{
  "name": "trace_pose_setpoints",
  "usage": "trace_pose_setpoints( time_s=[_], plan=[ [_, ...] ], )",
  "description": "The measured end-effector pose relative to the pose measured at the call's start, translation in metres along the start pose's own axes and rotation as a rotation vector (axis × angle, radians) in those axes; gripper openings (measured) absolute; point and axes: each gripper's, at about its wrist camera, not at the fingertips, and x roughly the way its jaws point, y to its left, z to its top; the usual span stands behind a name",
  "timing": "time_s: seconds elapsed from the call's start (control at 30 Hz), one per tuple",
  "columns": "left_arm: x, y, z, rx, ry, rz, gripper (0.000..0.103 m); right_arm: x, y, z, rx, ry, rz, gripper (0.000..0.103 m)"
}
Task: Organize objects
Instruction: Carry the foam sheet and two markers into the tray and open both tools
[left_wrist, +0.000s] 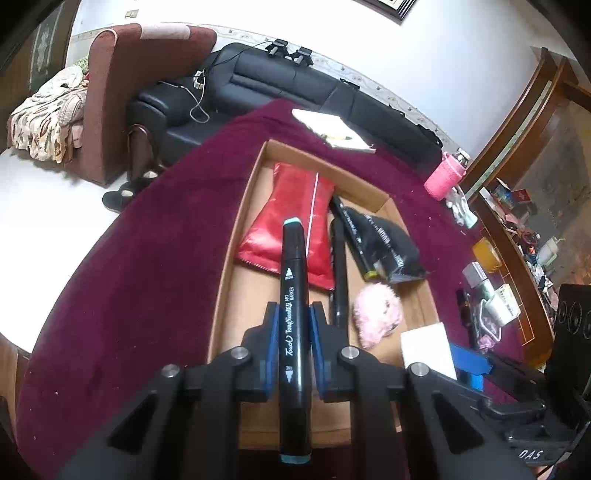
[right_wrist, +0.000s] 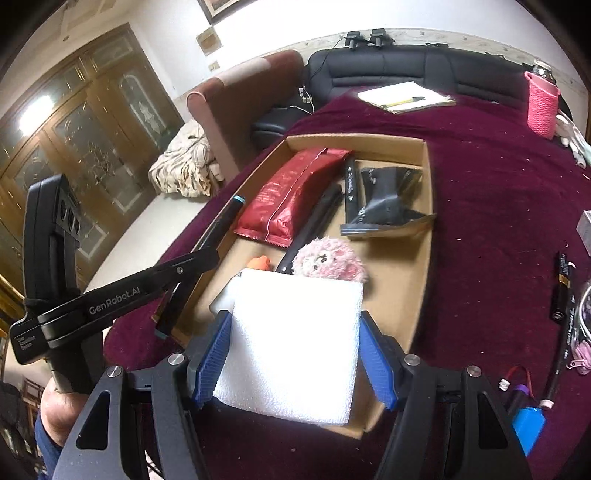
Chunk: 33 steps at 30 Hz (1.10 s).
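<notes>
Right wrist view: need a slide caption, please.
Right tool grips a white foam block over the cardboard tray; left tool holds a marker.

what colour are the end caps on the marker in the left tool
Teal, on a black marker; clearest in the left wrist view.

Your left gripper (left_wrist: 292, 334) has blue pads on black arms and pinches a black marker (left_wrist: 293, 332) with white lettering and teal end caps; your right gripper (right_wrist: 295, 354), same blue and black, clamps a plain white foam block (right_wrist: 291, 347). You've got a tan cardboard tray (right_wrist: 421, 258) on a maroon surface (right_wrist: 498, 206), with a glossy red pouch (right_wrist: 295, 192), black packet (right_wrist: 388, 199) and pink plush (right_wrist: 328, 262) inside. Pink knitted bottle sleeve (right_wrist: 541, 107) at the back.
</notes>
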Motion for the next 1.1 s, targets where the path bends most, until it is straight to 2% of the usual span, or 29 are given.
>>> trace_pose_setpoints(
  time_s=[0.5,0.77,0.93,1.0,1.03,1.1],
  plan=[
    [0.018,0.006,-0.001,-0.009,-0.013,0.003,0.016,0.035,0.012,-0.001,-0.06,-0.011,-0.097,0.075],
    [0.027,0.009,0.013,-0.029,-0.04,-0.023,0.017,0.014,0.008,-0.001,-0.036,-0.014,-0.056,0.077],
    [0.036,0.007,0.025,-0.059,-0.064,-0.002,0.031,-0.014,0.0,-0.003,0.009,-0.063,-0.018,0.078],
    [0.041,0.001,0.03,-0.04,-0.055,0.011,0.047,-0.023,0.0,-0.004,0.006,-0.081,-0.011,0.079],
    [0.043,-0.004,0.032,-0.028,-0.05,0.017,0.05,-0.028,-0.001,-0.003,0.003,-0.088,-0.016,0.079],
    [0.043,-0.011,0.032,-0.01,-0.052,0.023,0.065,-0.039,-0.005,-0.003,0.02,-0.108,-0.002,0.079]
  ],
)
